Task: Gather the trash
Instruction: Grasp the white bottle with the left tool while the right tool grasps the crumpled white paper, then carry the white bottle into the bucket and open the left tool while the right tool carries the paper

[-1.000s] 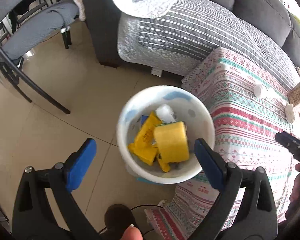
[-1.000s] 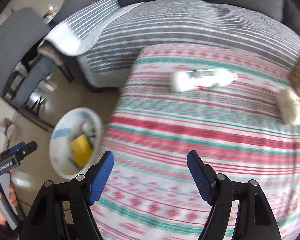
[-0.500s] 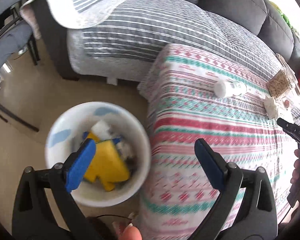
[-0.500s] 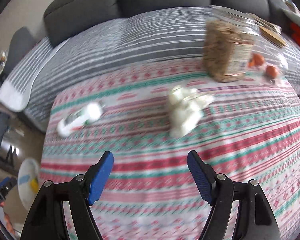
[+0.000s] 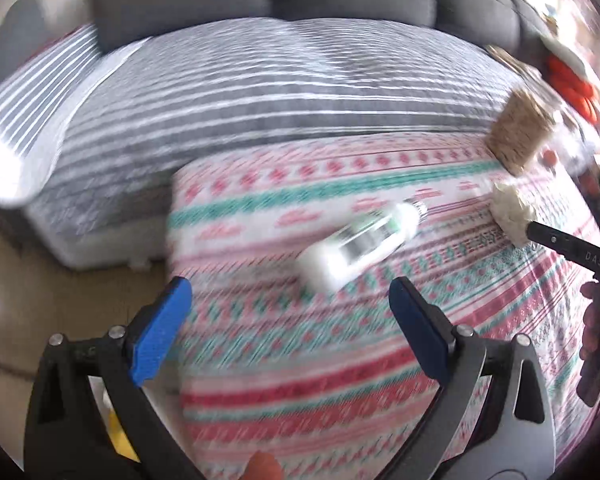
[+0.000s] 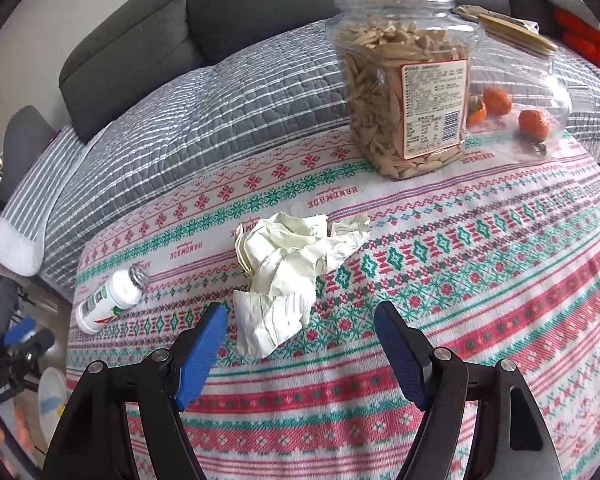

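Observation:
A crumpled pale paper (image 6: 296,272) lies on the patterned tablecloth (image 6: 480,280), just ahead of my open, empty right gripper (image 6: 300,344). It also shows far right in the left wrist view (image 5: 512,210). A white bottle (image 5: 360,246) lies on its side ahead of my open, empty left gripper (image 5: 288,328); it shows at the table's left edge in the right wrist view (image 6: 110,296). The white trash bin (image 6: 54,398) stands on the floor at the far left, partly hidden.
A clear jar of seeds (image 6: 404,80) and a clear box with oranges (image 6: 516,112) stand at the table's far side. A grey striped sofa (image 6: 200,112) lies behind. The other gripper's tip (image 5: 568,246) shows at the right of the left wrist view.
My left gripper swung right from the bin to the table and now faces the white bottle. My right gripper moved right and closer to the crumpled paper.

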